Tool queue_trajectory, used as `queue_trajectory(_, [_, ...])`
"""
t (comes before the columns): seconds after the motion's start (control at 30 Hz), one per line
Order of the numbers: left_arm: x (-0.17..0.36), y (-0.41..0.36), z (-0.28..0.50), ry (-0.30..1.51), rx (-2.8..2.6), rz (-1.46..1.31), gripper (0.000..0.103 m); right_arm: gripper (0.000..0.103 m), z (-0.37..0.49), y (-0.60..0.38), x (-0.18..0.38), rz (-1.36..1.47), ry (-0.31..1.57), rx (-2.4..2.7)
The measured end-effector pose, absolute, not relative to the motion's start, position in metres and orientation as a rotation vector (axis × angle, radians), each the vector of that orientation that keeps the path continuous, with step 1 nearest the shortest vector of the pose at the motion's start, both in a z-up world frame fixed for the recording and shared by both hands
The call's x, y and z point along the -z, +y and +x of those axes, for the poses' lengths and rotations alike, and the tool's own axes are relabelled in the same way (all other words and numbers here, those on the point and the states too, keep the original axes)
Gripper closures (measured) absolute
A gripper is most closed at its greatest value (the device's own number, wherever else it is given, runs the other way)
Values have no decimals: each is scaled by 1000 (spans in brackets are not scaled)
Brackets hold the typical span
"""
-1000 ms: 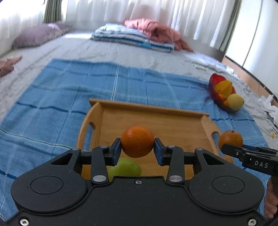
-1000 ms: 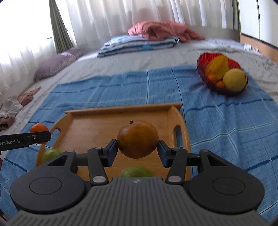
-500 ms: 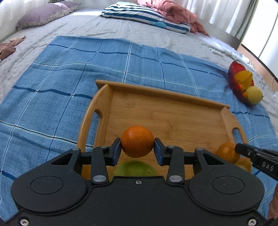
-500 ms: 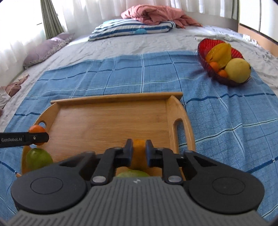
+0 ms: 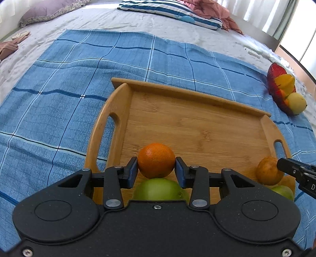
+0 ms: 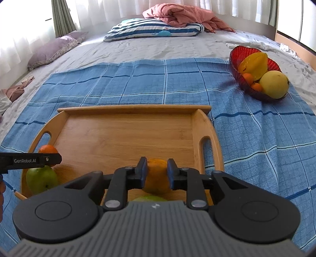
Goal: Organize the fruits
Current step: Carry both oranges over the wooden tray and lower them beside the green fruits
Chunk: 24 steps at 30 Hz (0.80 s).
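Observation:
My left gripper is shut on a bright orange, low over the near left part of a wooden tray. A green fruit lies on the tray just beneath it. My right gripper is shut on a duller orange over the tray's near right part, above another green fruit. The right wrist view shows the left gripper's finger with its orange and green fruit. The left wrist view shows the right gripper's finger with its orange.
The tray lies on a blue checked cloth spread over a grey bed. A red bowl with a starfruit, a large yellow fruit and small oranges stands at the far right. Pillows and a pink blanket lie at the back.
Both grippers have come down toward the tray with their oranges. The right gripper's jaws have drawn closer together around its orange.

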<state>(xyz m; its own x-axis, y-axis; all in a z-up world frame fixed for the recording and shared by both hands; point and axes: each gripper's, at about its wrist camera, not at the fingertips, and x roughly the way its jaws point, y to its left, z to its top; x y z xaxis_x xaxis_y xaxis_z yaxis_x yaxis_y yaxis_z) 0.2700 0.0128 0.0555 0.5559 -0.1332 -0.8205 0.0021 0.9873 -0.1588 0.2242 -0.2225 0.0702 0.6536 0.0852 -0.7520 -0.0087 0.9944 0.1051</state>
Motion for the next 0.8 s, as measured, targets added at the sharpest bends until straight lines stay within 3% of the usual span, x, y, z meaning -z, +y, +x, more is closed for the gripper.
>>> queue_trajectory(0.57, [-47, 4, 272, 981, 101, -119, 65, 68, 223, -223, -67, 106, 852, -68])
queue_trajectory(0.67, [-47, 3, 270, 973, 101, -101, 58, 62, 223, -222, -67, 108, 853, -69])
queue_trajectory(0.7, [-47, 3, 269, 969, 99, -92, 54, 54, 223, -223, -66, 112, 854, -71])
queue_trajectory(0.8, [-50, 3, 267, 951, 101, -87, 39, 48, 222, -225, -65, 129, 857, -80])
